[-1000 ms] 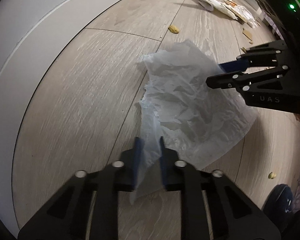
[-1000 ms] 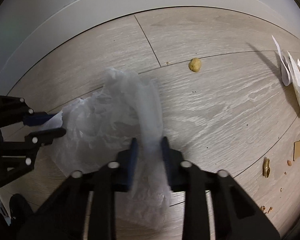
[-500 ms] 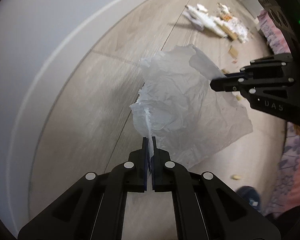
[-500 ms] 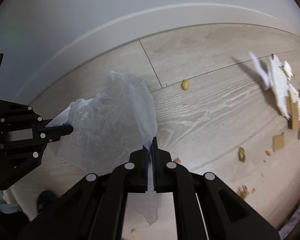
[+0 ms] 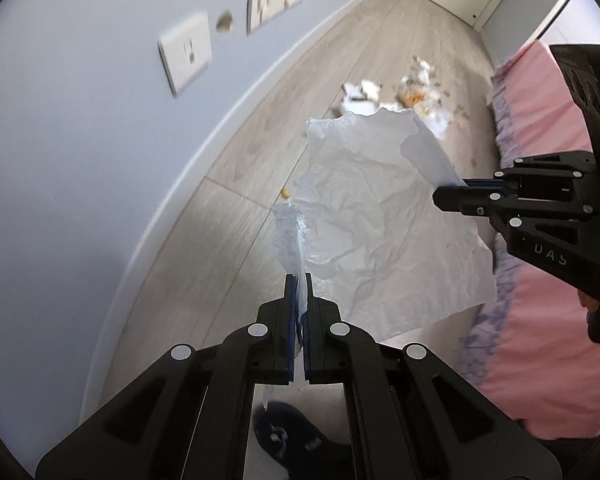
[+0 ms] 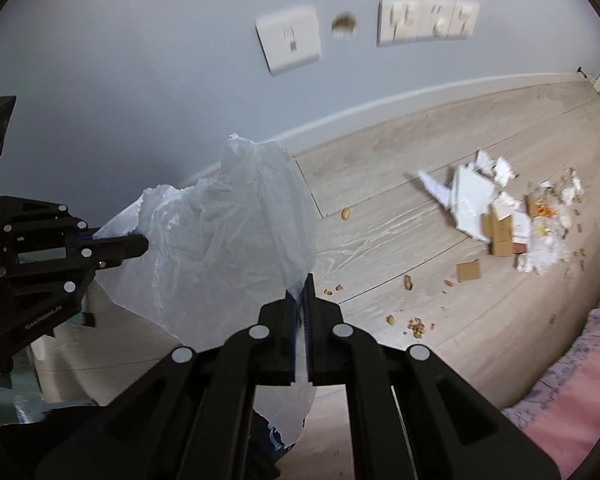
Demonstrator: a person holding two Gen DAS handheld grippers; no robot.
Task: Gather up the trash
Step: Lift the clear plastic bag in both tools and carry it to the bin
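A white translucent plastic bag [image 5: 380,224] hangs in the air between both grippers, lifted off the wooden floor; it also shows in the right wrist view [image 6: 228,240]. My left gripper [image 5: 299,284] is shut on one edge of the bag. My right gripper [image 6: 302,284] is shut on the opposite edge and appears at the right of the left wrist view [image 5: 448,196]. The left gripper shows at the left of the right wrist view [image 6: 140,242]. A pile of paper, cardboard and crumbs [image 6: 508,216] lies on the floor further away.
A pale blue wall with sockets [image 6: 290,42] and a white skirting board runs along the floor. A pink bed cover [image 5: 548,280] lies to the right. Loose peanut shells [image 6: 416,322] and one scrap [image 6: 345,213] dot the floor. A dark slipper [image 5: 288,436] sits below the grippers.
Both grippers shut on the bag's edges and lifted it off the floor. The views tilted up, so the wall sockets and the bed now show.
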